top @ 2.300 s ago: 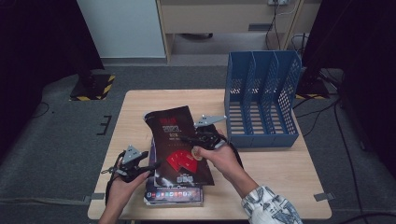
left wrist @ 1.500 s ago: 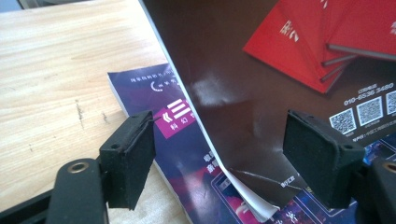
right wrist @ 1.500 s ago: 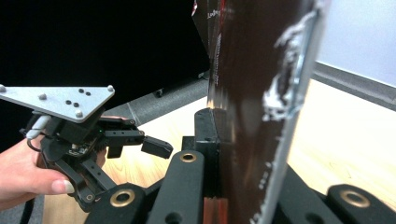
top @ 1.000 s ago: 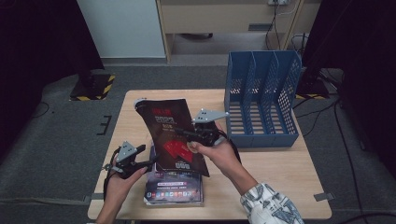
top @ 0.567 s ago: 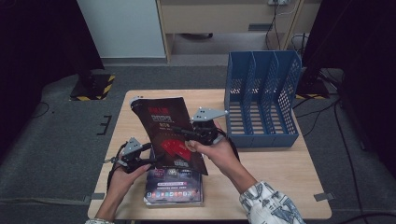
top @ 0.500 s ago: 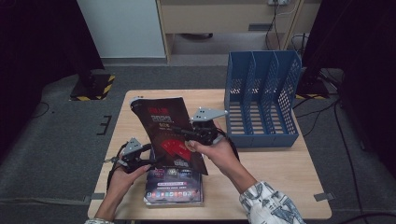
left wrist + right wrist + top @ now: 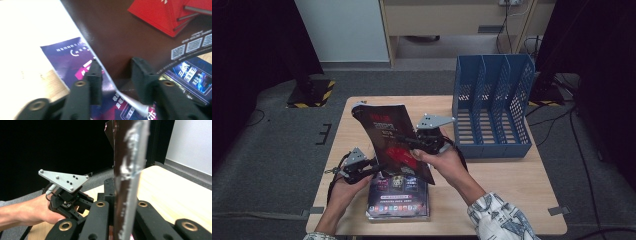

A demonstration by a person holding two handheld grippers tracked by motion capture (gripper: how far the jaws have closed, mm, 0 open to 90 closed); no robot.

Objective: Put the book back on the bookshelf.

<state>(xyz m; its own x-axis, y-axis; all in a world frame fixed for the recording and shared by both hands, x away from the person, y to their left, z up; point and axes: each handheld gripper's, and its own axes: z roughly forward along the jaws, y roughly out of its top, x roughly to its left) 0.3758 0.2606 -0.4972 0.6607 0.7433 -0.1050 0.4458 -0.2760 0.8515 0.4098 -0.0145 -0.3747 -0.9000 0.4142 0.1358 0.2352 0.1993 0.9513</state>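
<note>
In the high view, you have raised the dark magazine (image 7: 391, 140) from flat on the stack to nearly upright since a couple of seconds ago, so it looks ready to go into the blue file rack (image 7: 492, 107) at the far right of the table (image 7: 512, 170). Your right gripper (image 7: 412, 145) clamps its right edge, and your left gripper (image 7: 374, 167) has come to its lower left corner. The purple magazine (image 7: 399, 200) stays flat at the near edge.

In the left gripper view, your jaws have just been closing. The corner of the dark magazine (image 7: 120, 45) lies between them, but the pads (image 7: 96, 77) stand a little apart from it.

In the right gripper view, your jaws are closed tightly on the dark magazine's edge (image 7: 127, 182), which stands upright.
</note>
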